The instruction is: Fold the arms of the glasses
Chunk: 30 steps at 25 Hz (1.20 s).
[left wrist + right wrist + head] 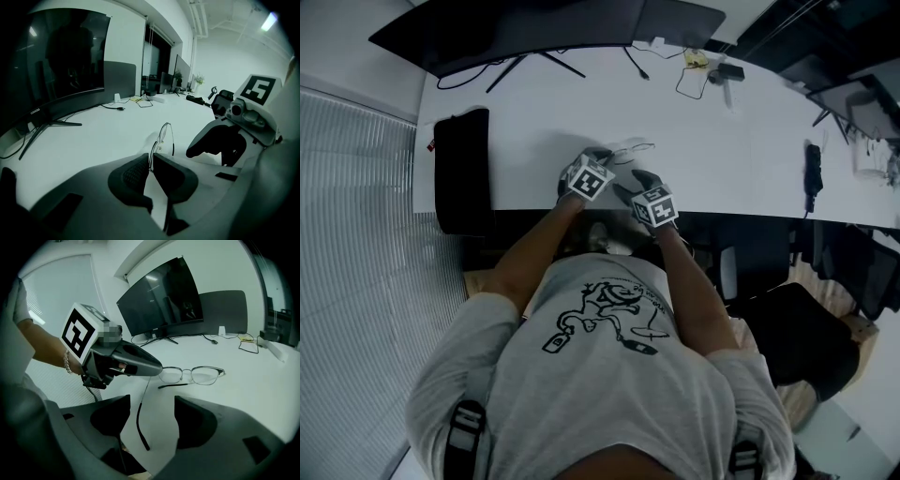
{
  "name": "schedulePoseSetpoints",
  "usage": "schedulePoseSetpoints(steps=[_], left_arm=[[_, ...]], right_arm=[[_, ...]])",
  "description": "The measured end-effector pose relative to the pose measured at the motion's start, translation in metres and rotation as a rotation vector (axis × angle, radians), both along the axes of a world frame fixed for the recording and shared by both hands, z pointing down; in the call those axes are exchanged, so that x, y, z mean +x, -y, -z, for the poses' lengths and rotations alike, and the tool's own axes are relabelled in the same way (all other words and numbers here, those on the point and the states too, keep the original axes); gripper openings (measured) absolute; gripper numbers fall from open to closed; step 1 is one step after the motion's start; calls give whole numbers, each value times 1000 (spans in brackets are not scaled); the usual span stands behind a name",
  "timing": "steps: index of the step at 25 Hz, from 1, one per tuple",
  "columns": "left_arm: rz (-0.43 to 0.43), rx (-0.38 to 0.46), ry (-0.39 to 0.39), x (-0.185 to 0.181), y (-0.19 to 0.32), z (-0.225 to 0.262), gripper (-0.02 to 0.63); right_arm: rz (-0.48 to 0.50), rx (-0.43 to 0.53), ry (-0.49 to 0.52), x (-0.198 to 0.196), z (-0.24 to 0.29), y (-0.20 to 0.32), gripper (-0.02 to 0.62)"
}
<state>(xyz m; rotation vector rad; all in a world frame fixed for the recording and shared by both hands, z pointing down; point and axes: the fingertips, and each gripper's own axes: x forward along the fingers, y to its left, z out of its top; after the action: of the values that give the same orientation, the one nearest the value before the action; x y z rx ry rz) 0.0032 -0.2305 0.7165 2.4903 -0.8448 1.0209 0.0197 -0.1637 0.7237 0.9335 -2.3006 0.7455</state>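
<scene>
Thin metal-rimmed glasses [192,375] lie on the white desk [262,394], lenses facing away from me; in the head view the glasses [633,148] are just beyond both grippers. My left gripper [151,164] is shut on the frame's corner by the hinge, seen edge-on. In the right gripper view the left gripper [157,367] pinches that same corner. One arm [139,420] sticks out unfolded towards me, between the wide jaws of my right gripper [152,411], which is open and touches nothing. The other arm [172,386] lies folded behind the lenses.
A curved monitor [534,28] stands at the desk's back with cables [694,75] beside it. A black pad [461,169] lies at the left end, a black object [813,173] at the right. The desk's front edge [741,217] runs just under the grippers.
</scene>
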Motion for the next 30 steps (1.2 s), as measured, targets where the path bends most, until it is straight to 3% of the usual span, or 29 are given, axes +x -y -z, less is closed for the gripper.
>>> schedulePoseSetpoints(steps=[10, 30], left_arm=[[-9, 7, 4, -2, 0, -1, 41], [-29, -15, 8, -3, -7, 3, 32]], right_arm=[[19, -3, -109, 7, -15, -8, 307], [-45, 15, -183, 38, -18, 4, 299]])
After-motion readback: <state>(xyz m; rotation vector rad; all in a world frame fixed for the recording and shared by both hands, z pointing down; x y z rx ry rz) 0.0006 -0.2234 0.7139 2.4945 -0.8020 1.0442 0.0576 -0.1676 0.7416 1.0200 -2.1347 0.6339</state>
